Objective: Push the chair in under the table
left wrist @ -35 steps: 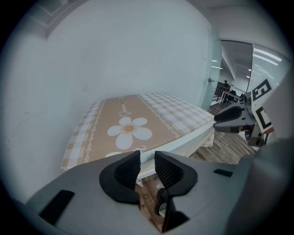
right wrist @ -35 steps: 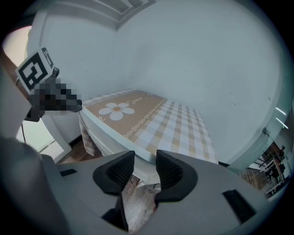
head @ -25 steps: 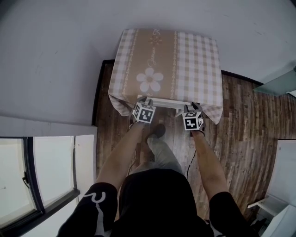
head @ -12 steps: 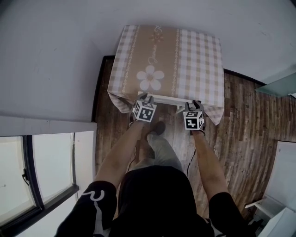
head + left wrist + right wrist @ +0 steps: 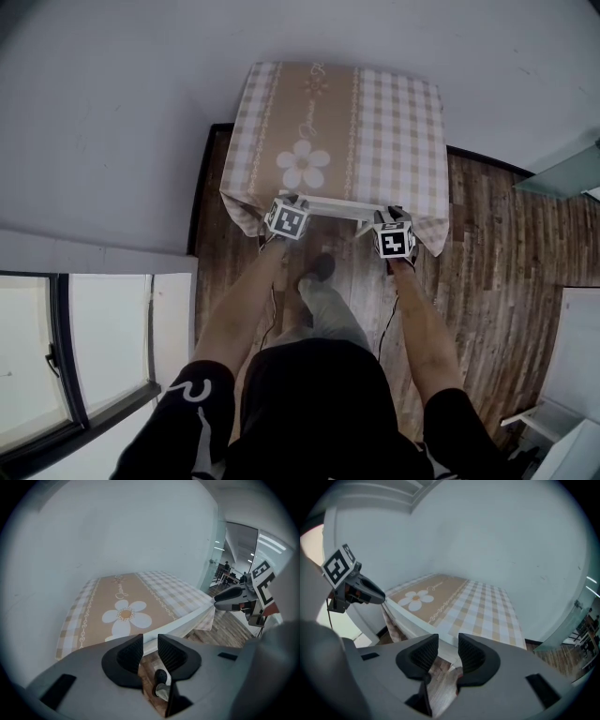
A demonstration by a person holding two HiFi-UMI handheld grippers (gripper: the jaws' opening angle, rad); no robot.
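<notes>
A plain pale wall (image 5: 112, 112) wraps the corner, edged at its foot by a dark skirting strip (image 5: 199, 192), and the floor (image 5: 497, 253) is brown wood planking laid in short mixed lengths. The table (image 5: 403, 122), covered by a beige checked tablecloth (image 5: 347, 131) with a white flower, stands pushed against that wall, while a dark-framed window (image 5: 103, 328) at the lower left lets in daylight. Off to the right a glass partition (image 5: 220, 550) gives onto an office lit by ceiling strip lights (image 5: 274, 541)

The table (image 5: 427, 164), upper centre of frame, on plank floor (image 5: 492, 248).
A checked cloth (image 5: 342, 122) with a flower print covers its top.
</notes>
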